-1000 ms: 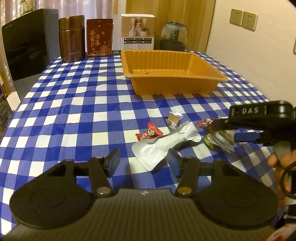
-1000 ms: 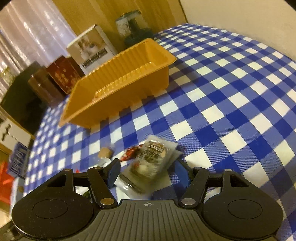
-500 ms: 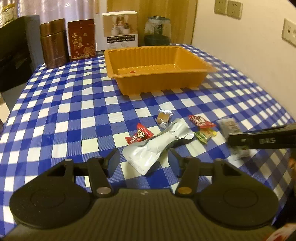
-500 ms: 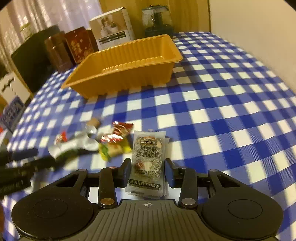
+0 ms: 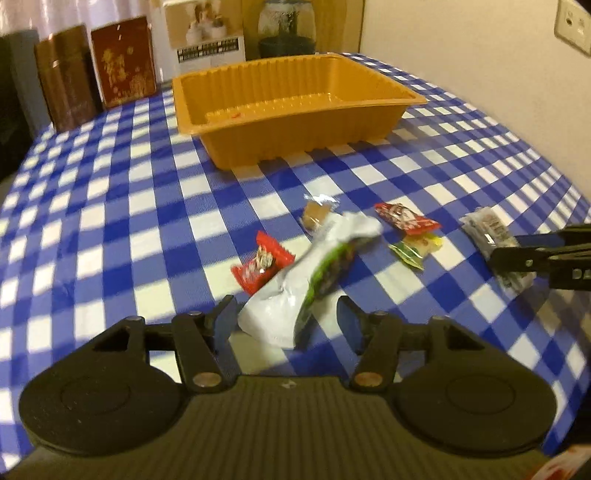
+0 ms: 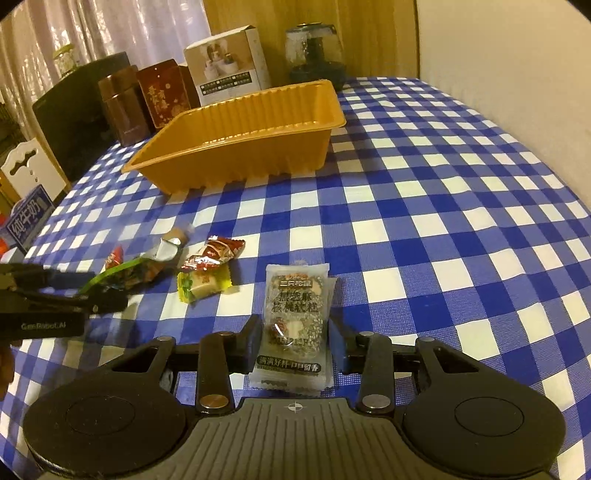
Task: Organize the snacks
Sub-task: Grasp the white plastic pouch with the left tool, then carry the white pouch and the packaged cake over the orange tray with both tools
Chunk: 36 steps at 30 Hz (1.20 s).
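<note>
Right gripper [image 6: 295, 341] pinching packet [image 6: 295, 314]; left gripper [image 5: 286, 321] spread around pouch [image 5: 310, 277], not gripping. You are lifting packet next: keep it level, clear tray [image 6: 236, 136] rim.

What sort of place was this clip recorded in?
Probably a home dining area: a table under a blue-and-white checked cloth, wall sockets, sheer curtains, and tea tins beside a white gift box.

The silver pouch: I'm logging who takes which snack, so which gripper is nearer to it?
Left. The left gripper straddles the silver pouch's near end; the right gripper is off to the side, closed on the sesame-walnut cake packet.
</note>
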Tool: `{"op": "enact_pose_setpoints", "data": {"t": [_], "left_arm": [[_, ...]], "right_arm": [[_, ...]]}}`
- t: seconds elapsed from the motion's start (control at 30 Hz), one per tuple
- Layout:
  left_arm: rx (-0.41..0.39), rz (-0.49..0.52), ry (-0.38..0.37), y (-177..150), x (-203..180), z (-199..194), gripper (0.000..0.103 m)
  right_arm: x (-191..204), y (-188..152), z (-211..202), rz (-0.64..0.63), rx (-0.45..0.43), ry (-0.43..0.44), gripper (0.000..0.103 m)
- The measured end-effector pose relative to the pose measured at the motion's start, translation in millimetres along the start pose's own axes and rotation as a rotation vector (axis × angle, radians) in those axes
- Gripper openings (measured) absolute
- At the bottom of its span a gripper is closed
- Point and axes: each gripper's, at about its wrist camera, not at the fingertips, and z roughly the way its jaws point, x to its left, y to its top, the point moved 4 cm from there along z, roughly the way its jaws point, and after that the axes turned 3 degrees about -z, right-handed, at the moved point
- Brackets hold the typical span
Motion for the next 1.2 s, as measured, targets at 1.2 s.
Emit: {"op": "enact_pose_setpoints", "data": {"t": [1.2], "left_arm": [[-0.027, -0.021, -0.031, 19.3, -26.1, 22.2, 0.034]], "right_arm": [[7.3, -0.8, 7.9, -0.048, -0.06, -0.051, 0.049]]}}
